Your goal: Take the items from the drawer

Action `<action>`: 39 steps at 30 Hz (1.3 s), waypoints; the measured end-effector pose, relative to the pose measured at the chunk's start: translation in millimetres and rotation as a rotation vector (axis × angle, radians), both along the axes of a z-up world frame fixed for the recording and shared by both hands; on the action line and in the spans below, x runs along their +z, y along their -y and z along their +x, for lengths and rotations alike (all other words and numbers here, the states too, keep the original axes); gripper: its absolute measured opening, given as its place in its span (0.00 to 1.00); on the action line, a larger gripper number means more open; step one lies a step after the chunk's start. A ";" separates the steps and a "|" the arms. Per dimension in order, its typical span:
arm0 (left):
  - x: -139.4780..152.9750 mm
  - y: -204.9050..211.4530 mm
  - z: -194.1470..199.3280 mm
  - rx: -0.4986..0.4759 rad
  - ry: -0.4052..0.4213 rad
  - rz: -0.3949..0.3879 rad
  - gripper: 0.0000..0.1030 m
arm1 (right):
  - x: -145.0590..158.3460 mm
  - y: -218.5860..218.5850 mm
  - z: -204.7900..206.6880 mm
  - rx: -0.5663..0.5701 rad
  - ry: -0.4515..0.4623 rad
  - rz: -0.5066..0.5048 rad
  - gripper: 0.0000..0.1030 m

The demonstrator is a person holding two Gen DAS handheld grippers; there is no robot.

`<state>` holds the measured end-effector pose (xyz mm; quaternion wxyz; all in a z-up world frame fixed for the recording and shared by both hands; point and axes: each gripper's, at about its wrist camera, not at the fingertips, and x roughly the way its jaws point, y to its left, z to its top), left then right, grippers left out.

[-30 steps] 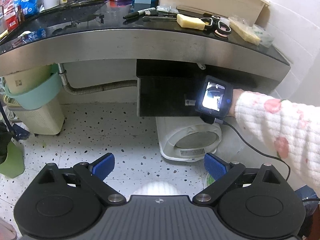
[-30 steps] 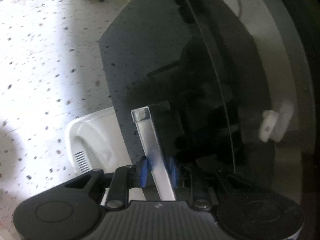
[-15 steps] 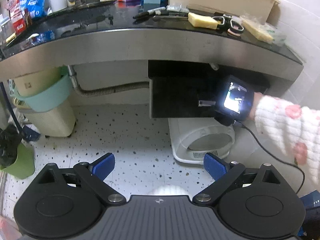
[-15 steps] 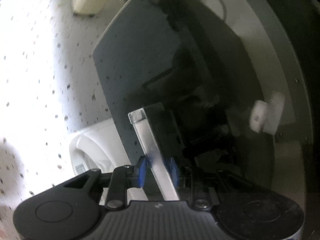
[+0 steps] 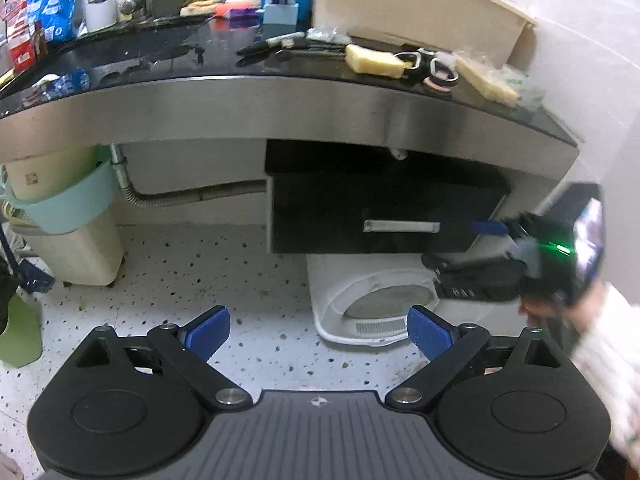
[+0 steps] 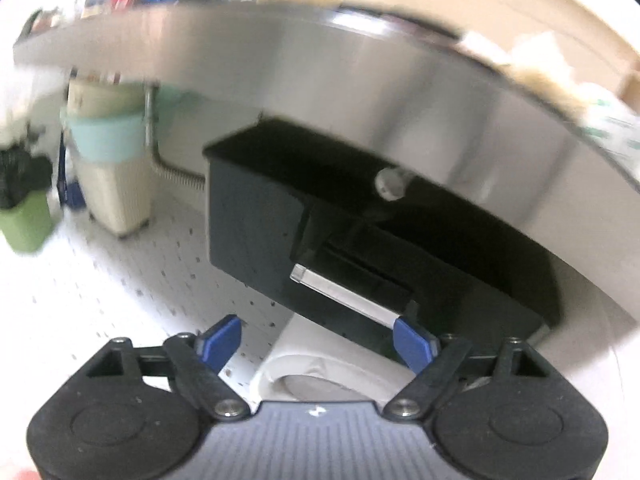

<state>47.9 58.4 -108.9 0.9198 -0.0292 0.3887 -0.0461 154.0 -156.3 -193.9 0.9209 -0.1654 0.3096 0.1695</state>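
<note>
- The drawer (image 5: 372,216) hangs under the right end of the counter (image 5: 280,100); black front, pulled out a little from its housing. We cannot see any items inside from either view.
- Its silver bar handle (image 5: 402,226) runs horizontally across the drawer front; nothing grips it.
- Our right claw (image 6: 316,340) is spread wide, blue fingertips (image 6: 412,344) just beside the right end of the handle (image 6: 344,294), holding nothing. The right wrist view is blurred, so contact with the handle cannot be confirmed.
- Our left claw (image 5: 318,332) is also spread apart and empty, hanging well back over the speckled floor (image 5: 200,280), facing the drawer.
- Judgement: the opening looks too narrow to reach in. We likely need a wider pull: centre the handle between the fingers, close squarely, draw straight out along the runners.
- Risk: gripping at the handle's end may skew the drawer.
- A white appliance (image 5: 372,312) sits on the floor directly below the drawer; we should keep clear of it.
- Scissors (image 5: 432,70) and a yellow sponge (image 5: 374,61) lie on the counter above.
</note>
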 end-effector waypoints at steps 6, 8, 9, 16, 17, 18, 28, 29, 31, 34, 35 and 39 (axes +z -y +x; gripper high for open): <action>2.3 26.1 -3.9 -0.044 0.029 0.000 0.93 | 27.7 32.2 -38.7 -0.178 -0.007 0.179 0.88; 3.5 35.9 -7.0 -0.067 0.039 0.007 0.93 | 37.2 38.9 -52.2 -0.234 0.018 0.223 0.93; 4.5 40.6 -8.7 -0.077 0.043 0.010 0.93 | 41.8 41.4 -60.2 -0.262 0.042 0.244 0.93; 19.4 68.0 -23.2 -0.116 0.069 0.061 0.94 | 87.1 48.4 -106.6 -0.541 0.136 0.229 0.97; 22.4 70.3 -26.4 -0.110 0.078 0.073 0.94 | 94.1 48.2 -111.9 -0.550 0.134 0.219 0.97; 25.8 72.3 -29.1 -0.103 0.085 0.083 0.94 | 101.2 49.8 -114.3 -0.553 0.134 0.215 0.97; 60.0 91.0 -50.7 -0.102 0.143 0.181 0.94 | 148.8 58.3 -152.2 -0.562 0.106 0.171 0.96; 63.5 92.7 -53.2 -0.095 0.150 0.186 0.94 | 151.9 59.9 -155.2 -0.558 0.094 0.167 0.96; 70.5 94.5 -58.1 -0.083 0.161 0.178 0.94 | 157.0 62.6 -158.6 -0.551 0.065 0.159 0.96; 81.7 95.3 -66.6 -0.068 0.189 0.155 0.94 | 163.6 64.8 -167.4 -0.558 0.062 0.167 0.96; 85.2 95.7 -69.3 -0.063 0.199 0.151 0.94 | 165.3 64.3 -170.2 -0.557 0.062 0.169 0.96; 96.0 98.2 -73.4 -0.047 0.190 0.157 0.94 | 172.3 58.9 -180.8 -0.548 0.068 0.159 0.96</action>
